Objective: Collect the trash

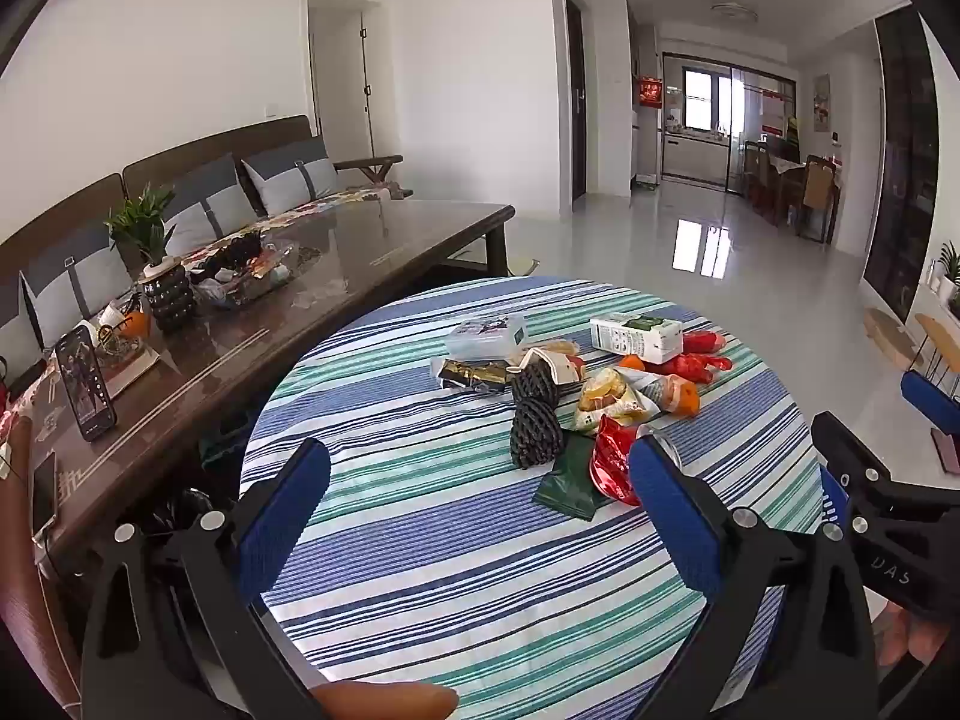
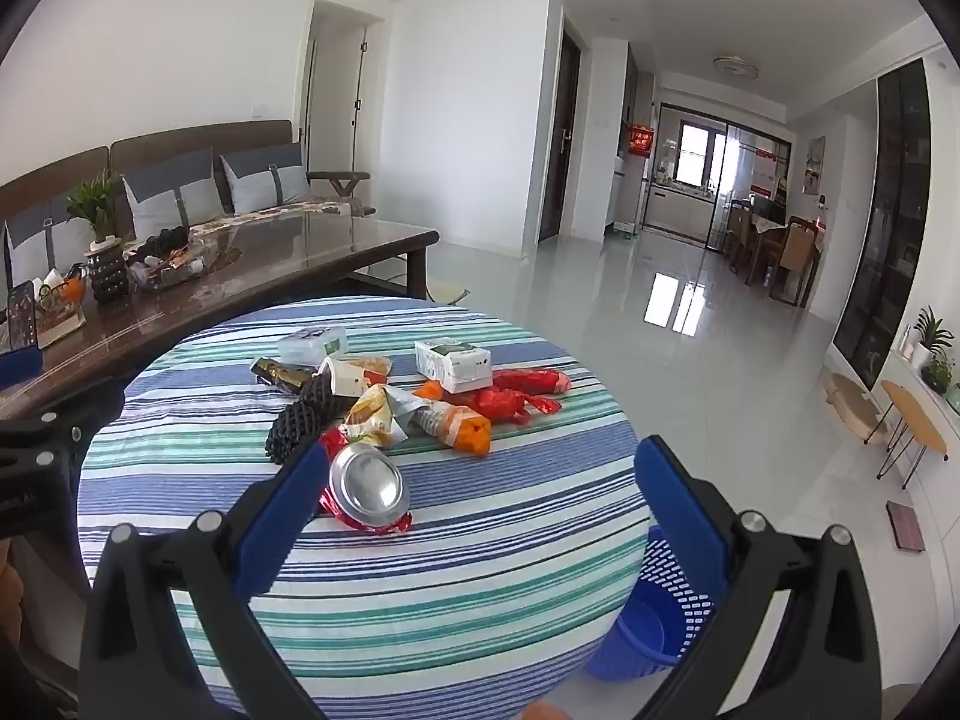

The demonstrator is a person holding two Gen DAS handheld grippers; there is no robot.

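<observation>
Left gripper point(image 1: 480, 483) spread wide, holding nothing; right gripper point(image 2: 480, 480) likewise wide, a can point(image 2: 367, 485) at ten o'clock; basket point(image 2: 654, 624) at four.

Trash pile point(image 2: 390, 402) on round table point(image 2: 480, 570), basket point(image 2: 654, 630) beside it on floor, coffee table point(image 2: 270, 276) behind

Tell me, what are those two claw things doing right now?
Left gripper open, holding nothing. Right gripper open, empty. Crushed can lies by the right gripper's left finger; trash pile untouched on striped table. Blue bin beside table, nothing blocking.
</observation>
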